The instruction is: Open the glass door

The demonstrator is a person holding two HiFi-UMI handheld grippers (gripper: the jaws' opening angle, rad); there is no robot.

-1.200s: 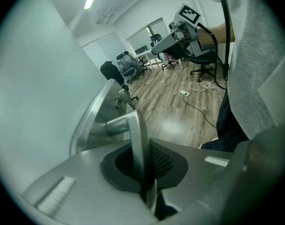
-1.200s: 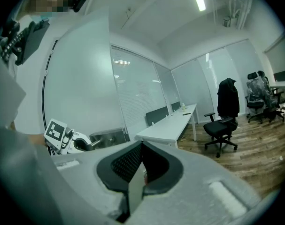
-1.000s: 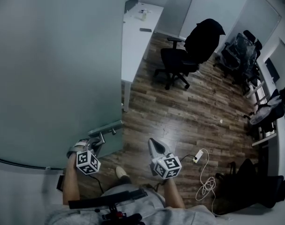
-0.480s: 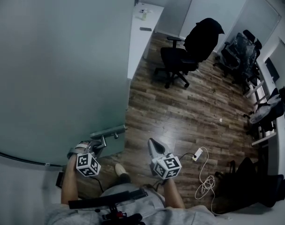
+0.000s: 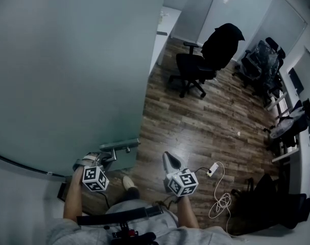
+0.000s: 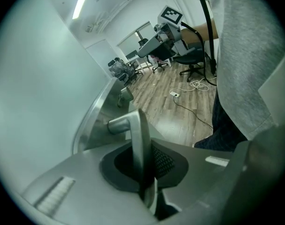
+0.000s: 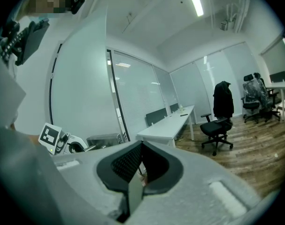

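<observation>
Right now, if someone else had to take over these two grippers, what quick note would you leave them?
Left gripper: shut on the door handle, with the lever clamped between its pads.
Right gripper: shut, holding nothing, held free over the wooden floor.
Glass door: frosted, on the person's left, standing partly open. The office chair shows past its edge.
Done: handle gripped and door started open.
Left: swing the door the rest of the way, then release the handle.
</observation>
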